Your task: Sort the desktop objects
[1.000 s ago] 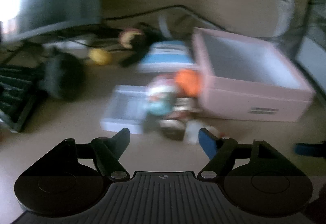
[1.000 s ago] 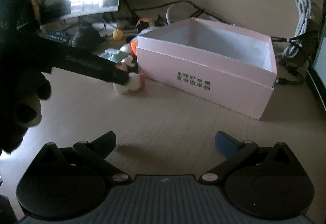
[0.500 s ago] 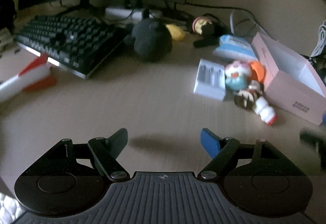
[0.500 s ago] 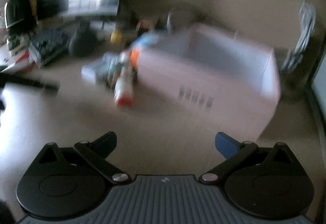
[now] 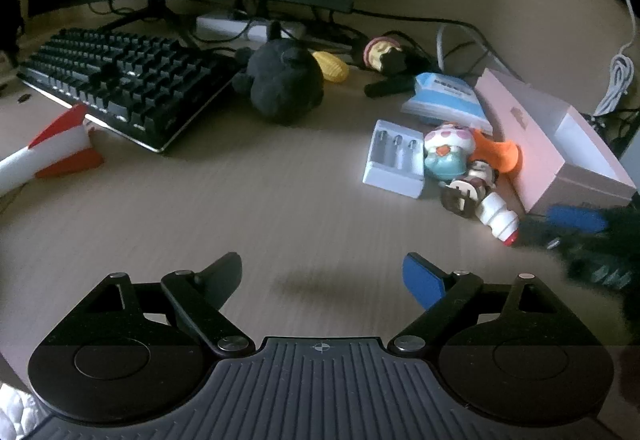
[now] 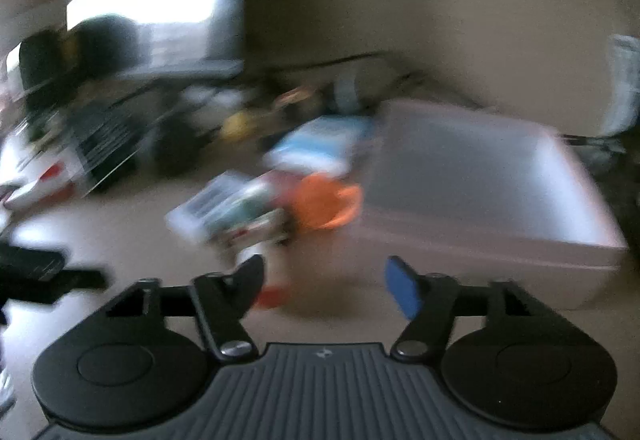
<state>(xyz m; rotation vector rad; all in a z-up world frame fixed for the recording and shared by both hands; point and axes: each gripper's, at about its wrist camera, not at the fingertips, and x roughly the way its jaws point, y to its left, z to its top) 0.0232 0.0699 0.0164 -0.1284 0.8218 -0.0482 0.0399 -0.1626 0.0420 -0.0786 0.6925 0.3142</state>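
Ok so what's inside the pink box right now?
In the left wrist view the pink box is open, showing only a bare white inner wall. Its floor is hidden by the near wall, and the right wrist view is too blurred to tell.

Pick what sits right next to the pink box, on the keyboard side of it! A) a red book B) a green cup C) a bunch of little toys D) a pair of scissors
C: in the left wrist view, small toy figures, such as the round teal and pink figurine and an orange toy, cluster beside the open pink cardboard box.
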